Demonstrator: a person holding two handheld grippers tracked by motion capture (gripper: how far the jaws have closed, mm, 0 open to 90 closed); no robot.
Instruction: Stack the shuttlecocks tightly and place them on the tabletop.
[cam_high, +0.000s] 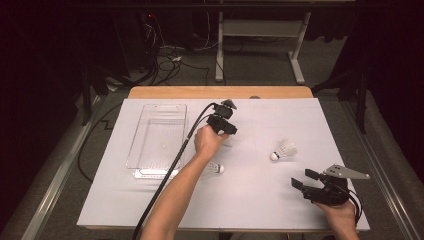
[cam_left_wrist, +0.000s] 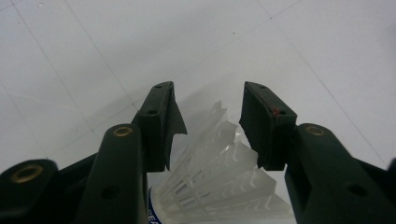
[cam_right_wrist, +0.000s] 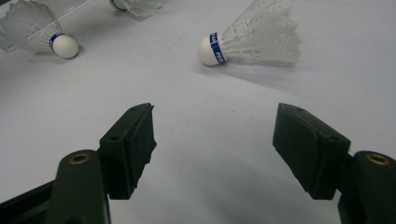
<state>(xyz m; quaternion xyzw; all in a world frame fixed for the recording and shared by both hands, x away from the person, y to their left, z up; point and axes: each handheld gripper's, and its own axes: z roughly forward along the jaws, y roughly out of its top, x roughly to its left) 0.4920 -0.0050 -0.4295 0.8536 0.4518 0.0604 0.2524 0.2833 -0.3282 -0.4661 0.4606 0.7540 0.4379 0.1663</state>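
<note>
Judging by the clear plastic tray (cam_high: 162, 106), how far along is the person, one observer asks.

Hardly begun, by the look of it, the other replies. The tray holds nothing, and three shuttlecocks lie outside it on the white sheet (cam_high: 260, 200). If they are meant for the tray, all three are left to do.

Where are they from the tray, the first asks.

All are on the side of the tray that faces the right gripper (cam_right_wrist: 215, 140). One plastic shuttlecock (cam_high: 215, 168) lies just off the tray's near corner, beside the person's left forearm. A second shuttlecock (cam_high: 284, 149) lies well away from the tray, cork end toward the person. The third shuttlecock (cam_left_wrist: 219, 177) is under the left gripper (cam_left_wrist: 208, 116), a short way from the tray's long side.

And does the left gripper have it, the first asks.

No, the other says. In the left gripper view the jaws stand moderately apart with the white skirt lying between them, feather tips pointing out past the pads. The skirt comes close to one pad, but neither pad squeezes it. It rests on the sheet.

And the right gripper, the first asks.

It sits far from the tray, near the table's front edge, jaws wide and empty. They point across the sheet at the second shuttlecock, which lies well ahead of the tips.
</note>
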